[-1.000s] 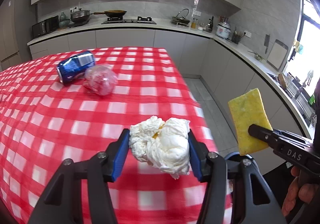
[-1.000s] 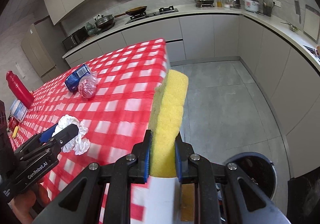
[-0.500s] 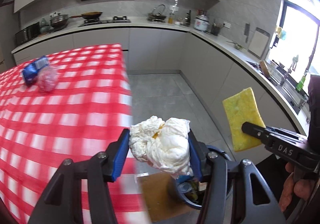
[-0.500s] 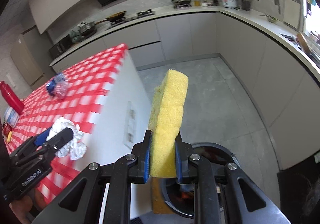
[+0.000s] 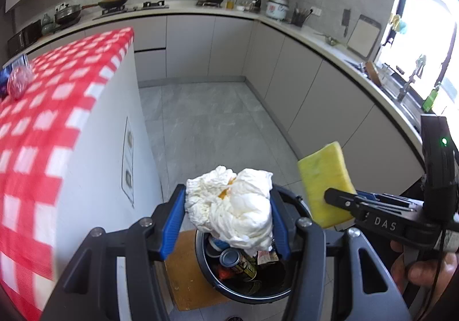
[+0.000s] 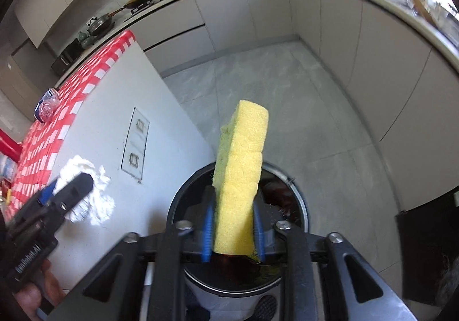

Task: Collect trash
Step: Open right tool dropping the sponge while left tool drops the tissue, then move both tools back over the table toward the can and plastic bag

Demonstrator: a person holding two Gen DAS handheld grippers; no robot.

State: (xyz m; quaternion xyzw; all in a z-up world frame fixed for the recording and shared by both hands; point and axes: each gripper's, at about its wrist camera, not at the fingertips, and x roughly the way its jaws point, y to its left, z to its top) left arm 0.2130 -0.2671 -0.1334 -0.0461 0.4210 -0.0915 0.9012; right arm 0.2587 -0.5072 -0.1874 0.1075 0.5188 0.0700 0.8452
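My left gripper (image 5: 228, 219) is shut on a crumpled white tissue wad (image 5: 229, 206) and holds it above the round black trash bin (image 5: 206, 272), which holds cans and wrappers. My right gripper (image 6: 233, 227) is shut on a yellow sponge (image 6: 239, 174), upright over the same bin (image 6: 299, 206). The sponge also shows in the left wrist view (image 5: 325, 183), to the right of the tissue. The left gripper with the tissue (image 6: 86, 197) shows at the left of the right wrist view.
The table with the red checked cloth (image 5: 43, 126) stands at the left, its white side panel (image 6: 114, 149) beside the bin. A blue can and a crumpled plastic bag (image 5: 18, 81) lie on it. Grey floor (image 5: 206, 126) and kitchen cabinets lie beyond.
Both grippers have swung right, off the table and down over the trash bin, each still holding its item.
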